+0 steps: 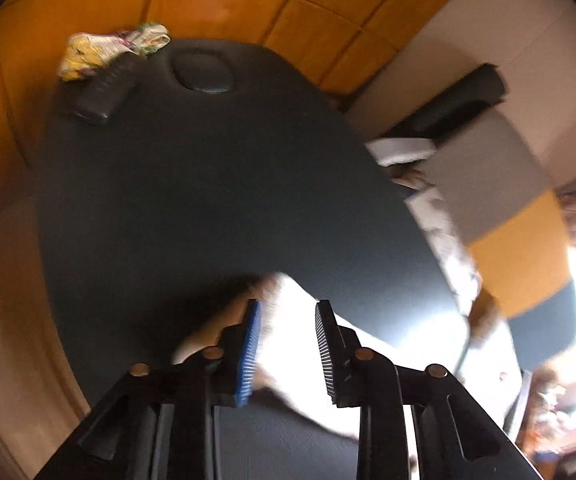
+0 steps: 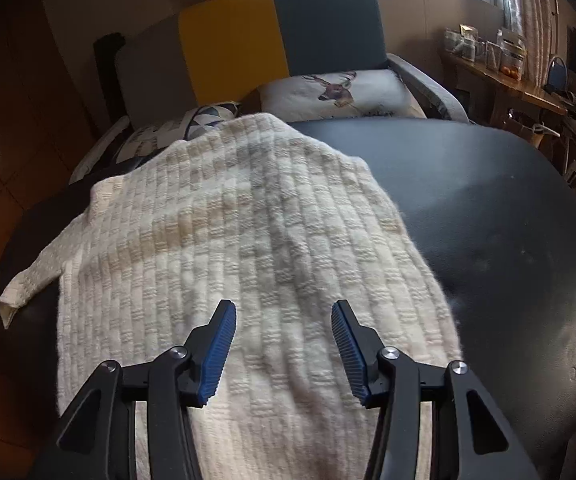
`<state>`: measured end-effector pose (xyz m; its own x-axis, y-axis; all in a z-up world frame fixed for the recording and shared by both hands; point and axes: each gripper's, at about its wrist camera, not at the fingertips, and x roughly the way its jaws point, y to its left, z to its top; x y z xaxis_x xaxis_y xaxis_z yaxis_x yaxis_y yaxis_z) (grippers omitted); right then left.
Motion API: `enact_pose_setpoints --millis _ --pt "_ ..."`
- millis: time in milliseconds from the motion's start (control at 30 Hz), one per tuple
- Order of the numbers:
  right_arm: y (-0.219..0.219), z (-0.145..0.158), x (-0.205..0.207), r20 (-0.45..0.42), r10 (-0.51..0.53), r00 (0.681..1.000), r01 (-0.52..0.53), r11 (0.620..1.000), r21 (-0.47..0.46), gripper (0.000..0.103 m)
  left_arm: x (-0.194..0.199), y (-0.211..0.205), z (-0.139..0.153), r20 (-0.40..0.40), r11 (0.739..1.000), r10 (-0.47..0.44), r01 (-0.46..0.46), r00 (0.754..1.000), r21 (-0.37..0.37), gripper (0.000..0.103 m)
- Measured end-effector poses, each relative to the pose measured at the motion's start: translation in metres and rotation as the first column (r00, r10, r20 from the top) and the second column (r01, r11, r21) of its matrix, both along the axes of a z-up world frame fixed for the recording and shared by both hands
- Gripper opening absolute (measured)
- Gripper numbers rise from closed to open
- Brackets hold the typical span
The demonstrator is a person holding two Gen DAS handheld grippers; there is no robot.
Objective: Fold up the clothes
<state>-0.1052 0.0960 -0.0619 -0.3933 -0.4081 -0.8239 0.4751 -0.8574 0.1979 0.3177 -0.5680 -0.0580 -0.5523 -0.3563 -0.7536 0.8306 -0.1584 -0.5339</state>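
Note:
A cream knitted sweater [image 2: 224, 240] lies spread on a dark padded table [image 2: 488, 208], one sleeve [image 2: 28, 288] sticking out to the left. My right gripper [image 2: 284, 312] is open just above the sweater's near part, holding nothing. In the blurred left wrist view my left gripper [image 1: 288, 308] is open over a bright white edge of the sweater [image 1: 288, 292] on the table [image 1: 208, 184]; nothing is between its jaws.
A dark folded item [image 1: 100, 88] and a crumpled yellow-green cloth [image 1: 108, 48] sit at the table's far end. A yellow, teal and grey sofa [image 2: 272, 40] with a deer cushion [image 2: 336, 92] stands behind. A cluttered wooden shelf [image 2: 520, 76] is at right.

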Motion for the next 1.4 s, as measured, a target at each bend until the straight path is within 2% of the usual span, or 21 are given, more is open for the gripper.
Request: enact_pose_setpoints --millis 67,100,167,200,233,267,333,400,467,500,567,700,800,833,933,1000,1067,1133,1233,1300,1400 --pt "0.005 -0.021 0.004 0.077 -0.018 0.997 0.015 0.999 0.04 0.051 -0.005 0.032 0.006 -0.087 0.994 -0.112 0.112 0.99 -0.011 0.028" --pt "0.005 -0.03 0.011 0.089 -0.029 0.996 0.024 0.998 0.054 0.051 -0.018 0.057 0.007 -0.104 0.979 -0.204 0.202 0.973 -0.031 0.028" --pt "0.002 -0.04 0.027 0.068 -0.041 0.997 0.037 0.997 0.063 0.051 -0.045 0.106 0.005 -0.113 0.924 -0.381 0.375 0.918 -0.071 0.028" --pt "-0.002 -0.043 0.033 0.08 -0.025 0.997 0.02 0.998 0.055 0.051 -0.065 0.132 0.001 -0.099 0.881 -0.473 0.467 0.875 -0.075 0.028" --pt "-0.006 -0.045 0.039 0.104 -0.005 0.995 0.0 0.999 0.045 0.051 -0.087 0.163 -0.005 -0.086 0.821 -0.571 0.567 0.816 -0.072 0.028" --pt "-0.011 -0.048 0.044 0.127 0.015 0.992 -0.019 0.999 0.034 0.053 -0.11 0.198 -0.012 -0.079 0.744 -0.668 0.664 0.74 -0.078 0.028" --pt "-0.015 -0.047 0.055 0.084 0.035 0.996 -0.04 0.997 0.06 0.053 -0.143 0.248 -0.025 -0.022 0.62 -0.784 0.781 0.62 -0.079 0.028" --pt "-0.008 -0.039 0.06 0.12 0.064 0.991 -0.063 0.998 -0.013 0.053 -0.167 0.28 -0.047 0.081 0.54 -0.838 0.841 0.54 -0.025 0.028" --pt "0.015 -0.023 0.064 0.15 0.102 0.983 -0.076 0.983 -0.167 0.053 -0.189 0.311 -0.071 0.183 0.467 -0.873 0.883 0.452 0.046 0.027" --pt "0.032 -0.016 0.064 0.145 0.09 0.985 -0.056 0.972 -0.227 0.053 -0.193 0.315 -0.084 0.215 0.455 -0.876 0.887 0.431 0.078 0.022" --pt "0.069 -0.008 0.059 0.14 0.013 0.99 0.029 0.955 -0.296 0.053 -0.189 0.309 -0.086 0.26 0.449 -0.869 0.892 0.421 0.056 0.013" --pt "0.126 -0.025 0.033 0.204 -0.153 0.967 0.207 0.939 -0.275 0.053 -0.191 0.273 -0.084 0.295 0.487 -0.844 0.871 0.448 0.068 0.012" --pt "0.14 -0.052 0.016 0.319 -0.148 0.936 0.254 0.911 -0.324 0.053 -0.198 0.265 -0.075 0.402 0.513 -0.795 0.858 0.455 0.042 0.012" --pt "0.138 -0.059 0.013 0.35 -0.127 0.928 0.255 0.902 -0.348 0.053 -0.201 0.266 -0.071 0.406 0.528 -0.784 0.848 0.47 0.038 0.012" --pt "0.124 -0.073 0.009 0.406 -0.058 0.912 0.245 0.871 -0.426 0.053 -0.213 0.273 -0.055 0.337 0.545 -0.794 0.838 0.505 0.029 0.014" --pt "0.109 -0.078 0.007 0.414 -0.033 0.91 0.231 0.868 -0.439 0.042 -0.222 0.277 -0.051 0.301 0.545 -0.806 0.838 0.51 0.037 0.019" --pt "0.091 -0.07 0.008 0.362 -0.031 0.932 0.19 0.892 -0.411 0.019 -0.228 0.281 -0.054 0.277 0.53 -0.823 0.846 0.496 0.061 0.019" --pt "0.076 -0.049 0.014 0.299 -0.008 0.954 0.143 0.889 -0.435 0.012 -0.232 0.29 -0.055 0.266 0.513 -0.837 0.855 0.479 0.074 0.019" --pt "0.026 0.004 0.046 0.094 0.093 0.991 -0.051 0.926 -0.375 0.012 -0.237 0.302 -0.047 0.231 0.487 -0.857 0.87 0.461 0.069 0.019" --pt "-0.02 0.021 0.074 0.003 0.208 0.978 -0.199 0.939 -0.281 0.012 -0.231 0.308 -0.036 0.201 0.478 -0.865 0.876 0.459 0.058 0.019" --pt "-0.091 0.006 0.11 0.001 0.367 0.93 -0.362 0.917 -0.167 0.012 -0.228 0.312 -0.019 0.136 0.475 -0.873 0.879 0.468 0.028 0.021"
